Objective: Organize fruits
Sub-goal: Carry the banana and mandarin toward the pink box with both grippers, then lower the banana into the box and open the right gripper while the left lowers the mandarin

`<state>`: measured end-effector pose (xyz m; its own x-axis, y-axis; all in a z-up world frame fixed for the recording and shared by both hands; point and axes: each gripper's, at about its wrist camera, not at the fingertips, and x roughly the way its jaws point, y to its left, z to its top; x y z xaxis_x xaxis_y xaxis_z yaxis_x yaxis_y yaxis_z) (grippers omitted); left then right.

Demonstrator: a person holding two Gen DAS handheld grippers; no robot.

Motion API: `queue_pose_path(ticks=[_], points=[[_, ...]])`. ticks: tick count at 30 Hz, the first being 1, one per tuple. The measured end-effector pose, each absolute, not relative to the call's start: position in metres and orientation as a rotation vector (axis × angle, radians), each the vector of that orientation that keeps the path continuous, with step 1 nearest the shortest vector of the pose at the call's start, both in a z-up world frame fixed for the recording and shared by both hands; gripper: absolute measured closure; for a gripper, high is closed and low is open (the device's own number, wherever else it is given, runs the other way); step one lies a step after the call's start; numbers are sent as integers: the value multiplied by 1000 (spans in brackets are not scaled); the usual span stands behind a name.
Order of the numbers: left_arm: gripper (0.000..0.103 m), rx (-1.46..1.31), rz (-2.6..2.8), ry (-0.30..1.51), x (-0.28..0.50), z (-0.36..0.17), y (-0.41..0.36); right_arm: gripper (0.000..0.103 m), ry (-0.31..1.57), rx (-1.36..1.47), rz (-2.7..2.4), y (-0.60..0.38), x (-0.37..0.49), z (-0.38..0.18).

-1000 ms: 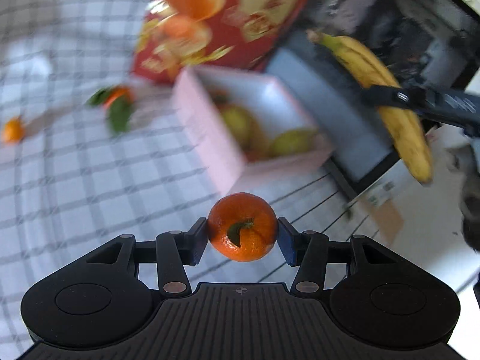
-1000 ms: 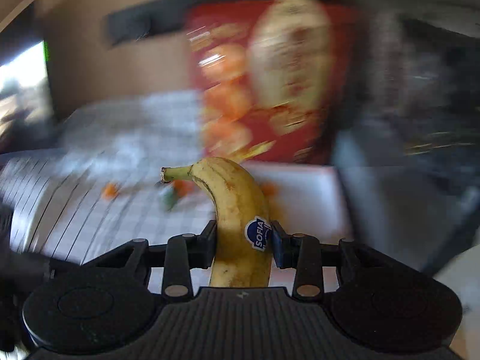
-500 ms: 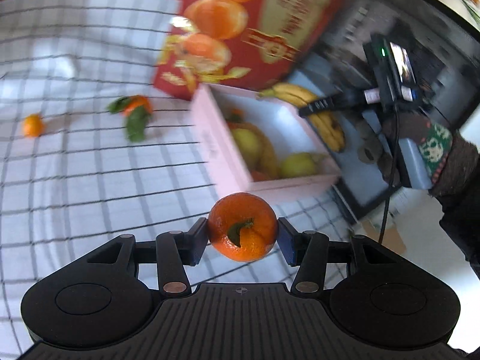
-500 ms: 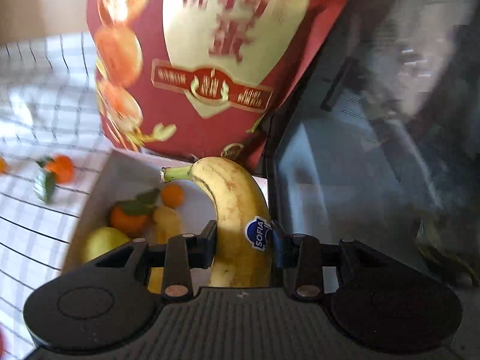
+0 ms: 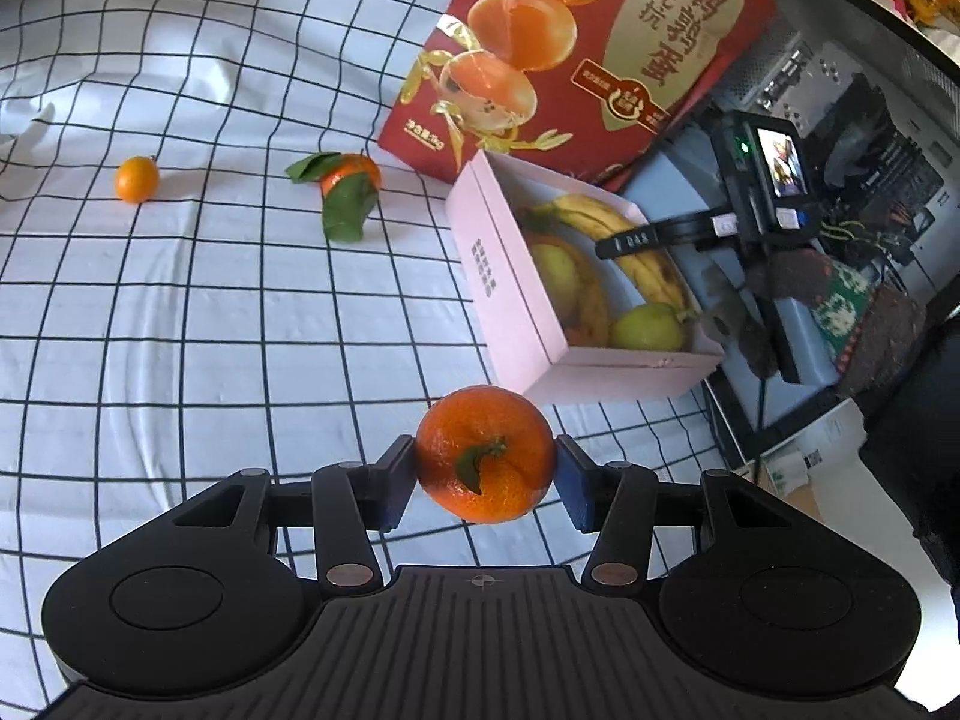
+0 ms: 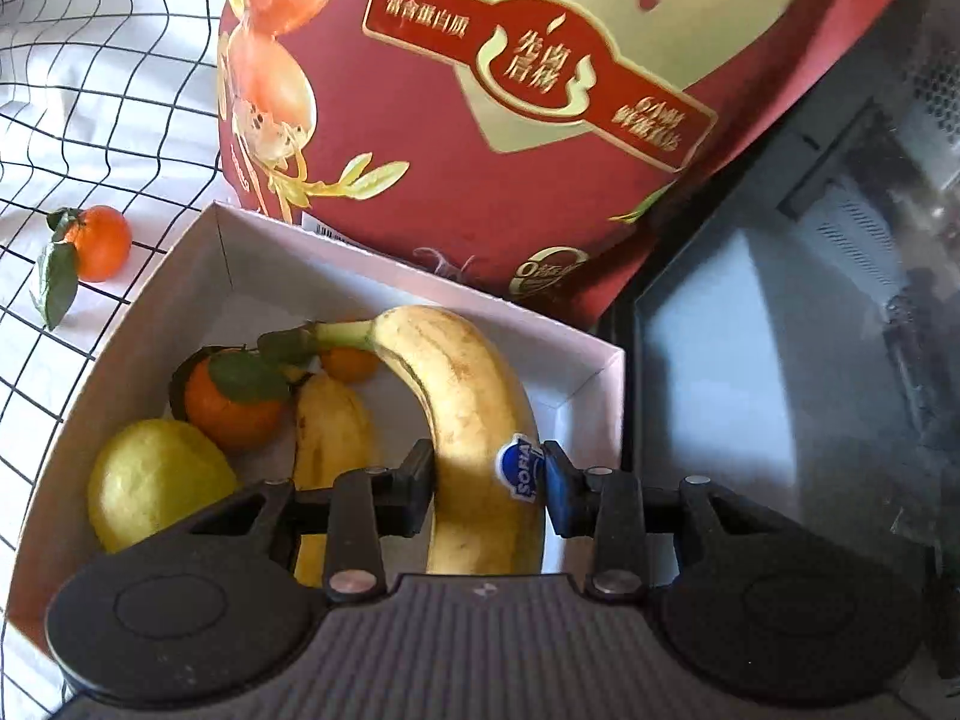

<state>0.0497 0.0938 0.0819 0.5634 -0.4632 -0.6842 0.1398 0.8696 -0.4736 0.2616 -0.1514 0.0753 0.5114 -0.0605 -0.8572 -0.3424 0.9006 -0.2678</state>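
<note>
- My left gripper (image 5: 485, 474) has its jaws closed on a mandarin (image 5: 483, 453); one pad presses each side of the fruit, and its stem and small leaf face my camera.
- This mandarin is held in the air above the checked cloth (image 5: 180, 312), near the closest corner of the pink box (image 5: 510, 294) but outside it.
- My right gripper (image 6: 487, 489) has its jaws closed on a banana (image 6: 468, 420), gripping it at the middle beside the blue sticker (image 6: 521, 473).
- This banana sits inside the box walls, above the other fruit; its stem points toward the far left corner. I cannot tell whether it rests on the box floor.
- The box stands on the cloth, with its far side against a red carton (image 5: 594, 42) printed with orange halves.
- Box contents seen from my right camera: a second banana (image 6: 327, 438) lying alongside the held one, a leafy mandarin (image 6: 231, 399), a small orange fruit (image 6: 351, 363) under the held banana's stem, and a yellow-green fruit (image 6: 153, 483) in the near left corner.
- On the cloth outside the box: a mandarin with leaves (image 5: 348, 177) just left of the box, and a small orange fruit (image 5: 137, 179) further left, well apart from it.
- A dark monitor (image 6: 810, 360) stands to the right of the box.
</note>
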Motion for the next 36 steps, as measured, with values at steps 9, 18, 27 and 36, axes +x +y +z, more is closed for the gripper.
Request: queue_pose_path(ticks=[9, 18, 27, 36], points=[[48, -380, -345, 922, 43, 81, 98, 62, 1037, -287, 197, -161, 266, 75], [48, -336, -415, 937, 59, 82, 84, 49, 794, -260, 207, -160, 185, 155], [48, -237, -527, 845, 126, 134, 50, 44, 810, -86, 229, -170, 66, 154], [48, -218, -608, 1006, 237, 129, -32, 44, 866, 20, 143, -186, 19, 120]])
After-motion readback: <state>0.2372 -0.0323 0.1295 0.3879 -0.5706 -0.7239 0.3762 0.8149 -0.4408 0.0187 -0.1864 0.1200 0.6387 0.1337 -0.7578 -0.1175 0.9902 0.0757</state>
